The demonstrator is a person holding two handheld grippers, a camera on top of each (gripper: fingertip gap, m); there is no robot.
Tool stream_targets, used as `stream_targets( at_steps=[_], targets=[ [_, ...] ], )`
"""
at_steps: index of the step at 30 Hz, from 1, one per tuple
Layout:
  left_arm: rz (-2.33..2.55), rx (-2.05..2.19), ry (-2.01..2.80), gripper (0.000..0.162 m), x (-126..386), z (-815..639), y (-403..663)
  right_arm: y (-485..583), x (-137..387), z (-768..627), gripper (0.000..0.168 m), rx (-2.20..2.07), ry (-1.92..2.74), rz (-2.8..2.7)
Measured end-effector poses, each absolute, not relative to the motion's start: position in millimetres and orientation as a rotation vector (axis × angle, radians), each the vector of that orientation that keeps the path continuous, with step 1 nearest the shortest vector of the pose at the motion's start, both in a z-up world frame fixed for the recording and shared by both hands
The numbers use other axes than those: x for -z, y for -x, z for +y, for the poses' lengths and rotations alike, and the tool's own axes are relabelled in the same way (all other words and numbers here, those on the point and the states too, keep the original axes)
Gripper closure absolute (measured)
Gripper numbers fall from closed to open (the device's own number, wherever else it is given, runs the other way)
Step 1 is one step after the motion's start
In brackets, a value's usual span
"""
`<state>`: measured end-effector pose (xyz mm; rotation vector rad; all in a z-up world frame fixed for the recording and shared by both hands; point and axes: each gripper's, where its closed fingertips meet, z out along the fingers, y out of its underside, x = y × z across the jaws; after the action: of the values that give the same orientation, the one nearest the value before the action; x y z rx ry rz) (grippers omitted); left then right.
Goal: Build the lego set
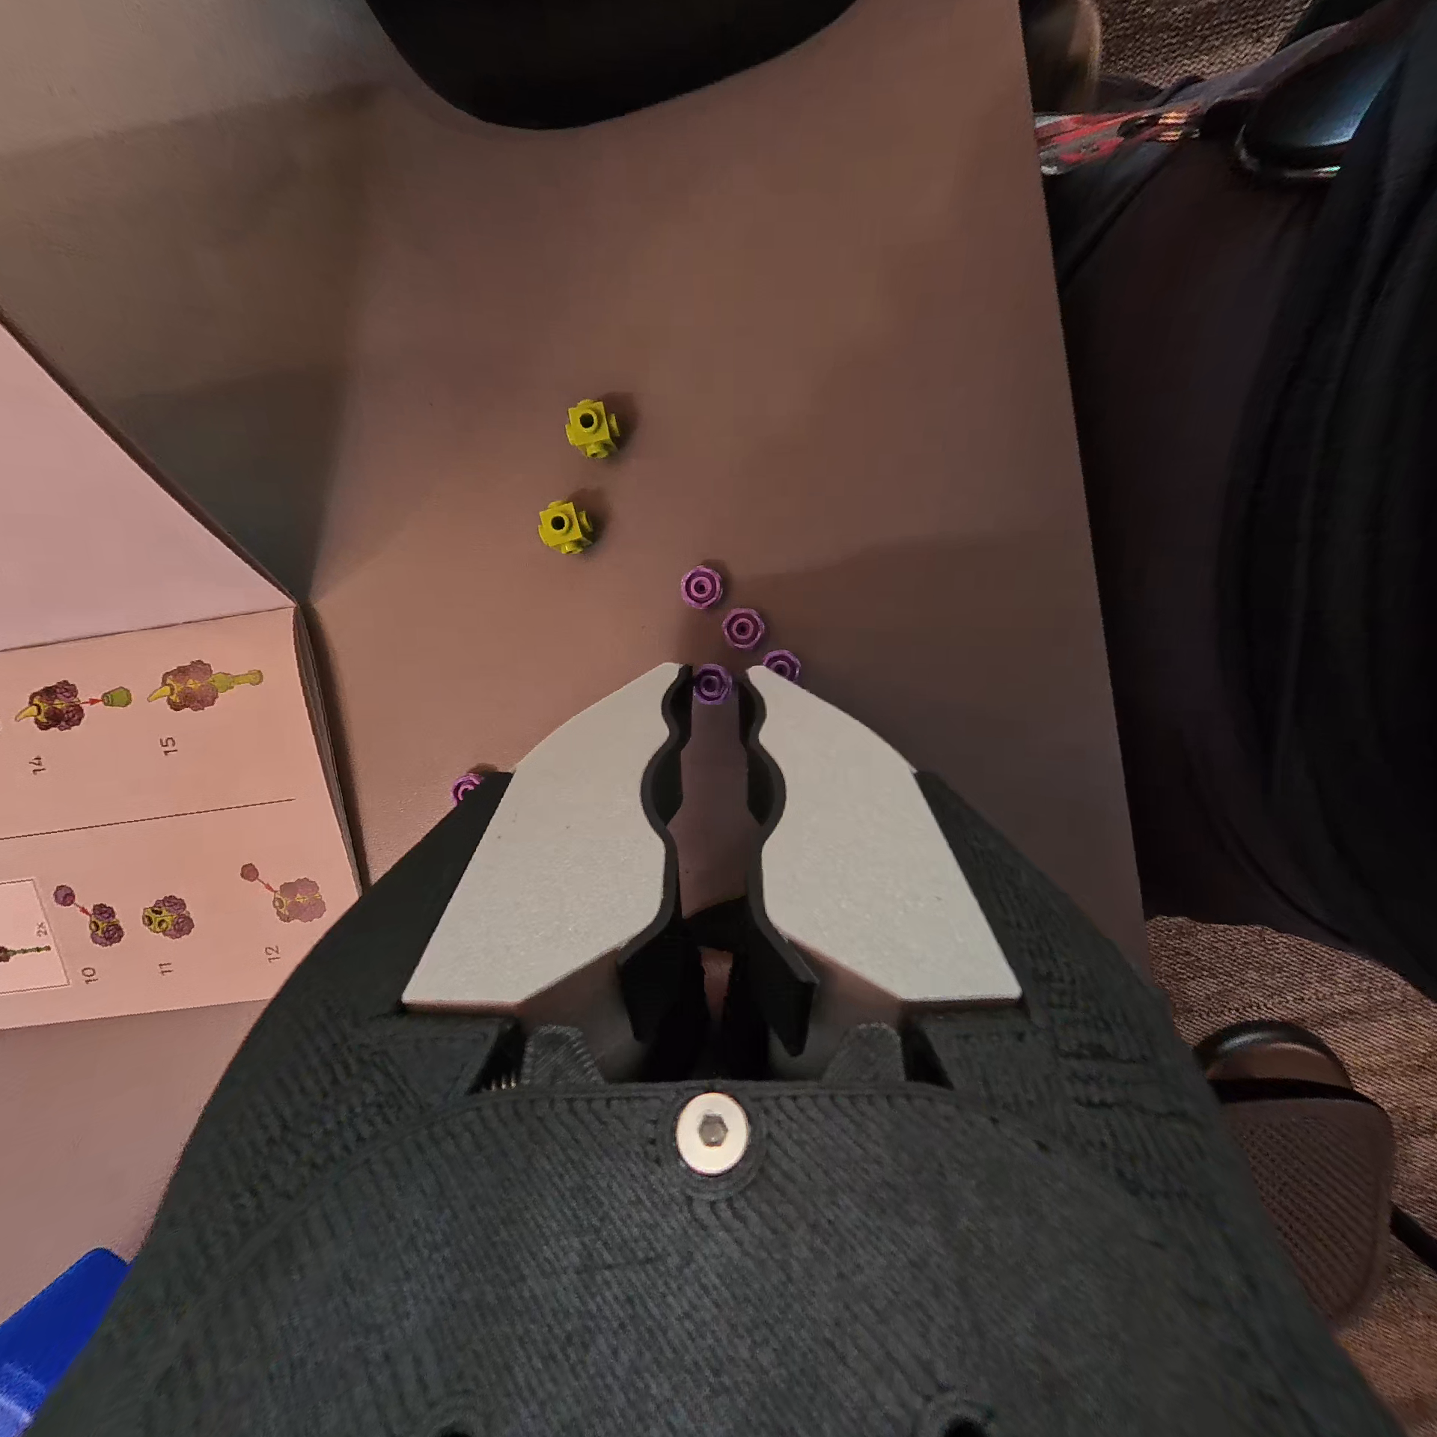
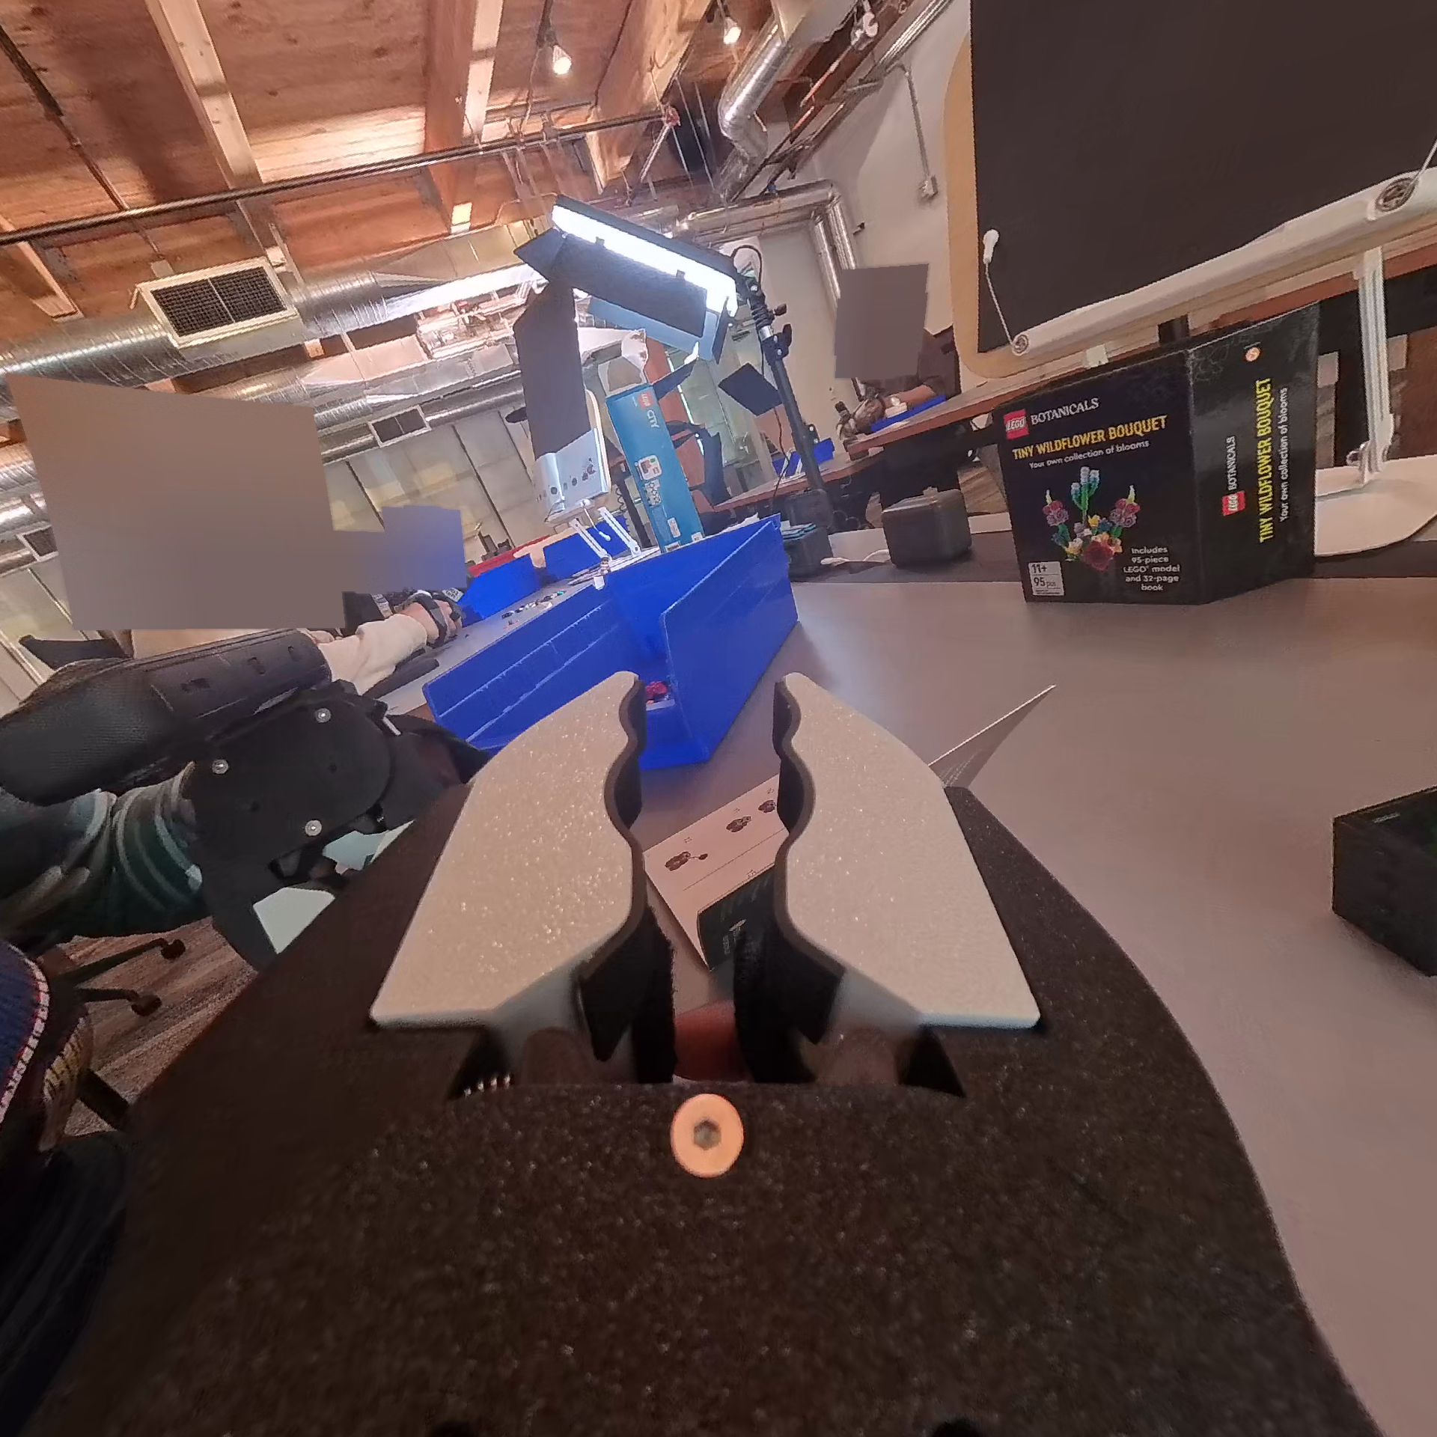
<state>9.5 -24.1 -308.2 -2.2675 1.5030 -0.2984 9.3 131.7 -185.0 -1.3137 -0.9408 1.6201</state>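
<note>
Currently left gripper [image 1: 714, 675] slightly spread over a purple round piece [image 1: 711, 685] on table [image 1: 855, 389]; right gripper [image 2: 709, 684] spread, empty.

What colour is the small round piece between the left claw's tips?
Purple, clearest in the left wrist view.

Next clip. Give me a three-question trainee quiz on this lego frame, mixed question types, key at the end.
1. True or false: the left gripper has a purple round piece between its fingertips.
2. How many yellow studded bricks lie on the table? A) one B) two C) four
3. Fill in: the right gripper is ____ and holds nothing.

Key: 1 true; 2 B, the farther brick and the nearer brick; 3 open.
</note>
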Motion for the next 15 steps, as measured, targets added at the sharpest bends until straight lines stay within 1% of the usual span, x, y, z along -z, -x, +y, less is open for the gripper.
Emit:
stream_targets(
  at_steps=[9,11,15],
  targets=[
    [1.434,0.310,2.245,0.146,297,-20,-5,-9,185,132,0.137,-1.623,1.316,-0.938],
    [1.347,0.334,2.199,0.145,280,-12,-3,-10,185,132,0.137,-1.626,1.318,-0.935],
    [0.948,0.392,2.025,0.140,227,24,5,-10,185,132,0.137,-1.626,1.315,-0.934]
  ],
)
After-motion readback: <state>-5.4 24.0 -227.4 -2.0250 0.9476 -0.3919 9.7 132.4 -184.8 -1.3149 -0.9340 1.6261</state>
